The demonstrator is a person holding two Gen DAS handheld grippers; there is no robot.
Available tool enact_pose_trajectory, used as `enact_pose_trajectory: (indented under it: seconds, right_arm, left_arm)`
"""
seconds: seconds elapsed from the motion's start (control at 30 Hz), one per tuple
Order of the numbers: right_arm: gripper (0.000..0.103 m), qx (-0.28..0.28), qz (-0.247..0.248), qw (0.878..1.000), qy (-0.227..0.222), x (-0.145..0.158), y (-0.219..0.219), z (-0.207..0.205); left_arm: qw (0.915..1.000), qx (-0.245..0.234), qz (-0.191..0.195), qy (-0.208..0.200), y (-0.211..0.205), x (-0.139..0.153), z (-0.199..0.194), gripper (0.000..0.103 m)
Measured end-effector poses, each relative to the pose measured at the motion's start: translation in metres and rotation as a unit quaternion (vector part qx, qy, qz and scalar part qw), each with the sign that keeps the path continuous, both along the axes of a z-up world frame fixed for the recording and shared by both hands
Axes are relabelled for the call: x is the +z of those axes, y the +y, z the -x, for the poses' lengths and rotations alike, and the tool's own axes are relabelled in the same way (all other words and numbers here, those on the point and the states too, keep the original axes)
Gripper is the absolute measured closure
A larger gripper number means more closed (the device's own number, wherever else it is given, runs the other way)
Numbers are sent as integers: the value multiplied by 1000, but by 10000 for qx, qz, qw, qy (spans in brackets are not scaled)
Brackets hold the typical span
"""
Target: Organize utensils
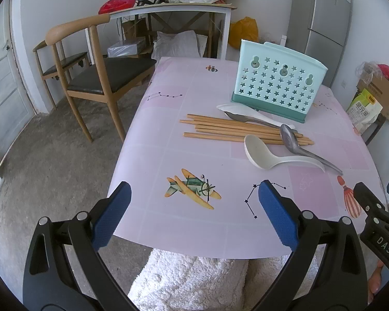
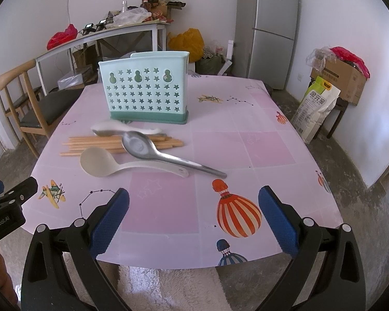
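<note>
Both grippers hung wide open over the near edge of the bench (image 1: 147, 140), holding nothing and touching nothing. In its own view the left gripper (image 1: 193, 207) had its blue pads (image 1: 111, 215) spread far apart above the airplane print (image 1: 193, 190), and the right gripper (image 2: 193, 207) was spread just as wide above the striped balloon print (image 2: 237, 210). Each gripper showed at the edge of the other's view, so the two were side by side at the near rim.

Well beyond the fingers, near the middle of the bench, lay the utensils. A bundle of wooden chopsticks (image 1: 230, 128) lay flat, running left to right. A white ladle (image 1: 269, 155) rested nearest, its bowl to the left, just in front of the chopsticks. A metal spoon (image 1: 298, 145) lay with its bowl on top of the chopsticks and its handle crossing the ladle's handle toward the near right. Farther back, a white spoon (image 1: 236, 110) and a second metal spoon (image 1: 240, 117) lay together between the chopsticks and the holder; how they nested was not clear.

The mint-green utensil holder (image 1: 277, 83), pierced with star holes, stood upright on the far side of the pile. A wooden chair (image 1: 96, 70) stood to the left of the bench, and a grey fridge (image 2: 269, 26) stood against the far wall.
</note>
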State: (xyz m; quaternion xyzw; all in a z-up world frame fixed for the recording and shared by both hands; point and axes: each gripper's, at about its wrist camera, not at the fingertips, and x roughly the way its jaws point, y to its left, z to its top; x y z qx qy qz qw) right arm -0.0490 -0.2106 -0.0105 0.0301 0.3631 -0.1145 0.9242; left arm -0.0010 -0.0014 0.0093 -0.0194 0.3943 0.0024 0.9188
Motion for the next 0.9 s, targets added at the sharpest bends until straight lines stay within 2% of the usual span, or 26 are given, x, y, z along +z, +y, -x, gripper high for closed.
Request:
enact_pose_trajectory:
  seconds: [0.47,0.77,0.8,0.9]
  right_arm:
    - [6,6,12,10000,-12,0,0,0]
    - [6,8,8,10000,-11,-12,-7,0]
    - [6,9,8,10000,-11,-1,-1,-1]
    - [6,8,6,10000,-23,-3,-2,-1]
  left_arm:
    - [10000,-1,2,-1,0,1,0,8]
    - [10000,13,-58,17,1,0,0,8]
    - [10000,15,-65,20,1,0,1,8]
    - [10000,20,-60,25,2,-1,1,8]
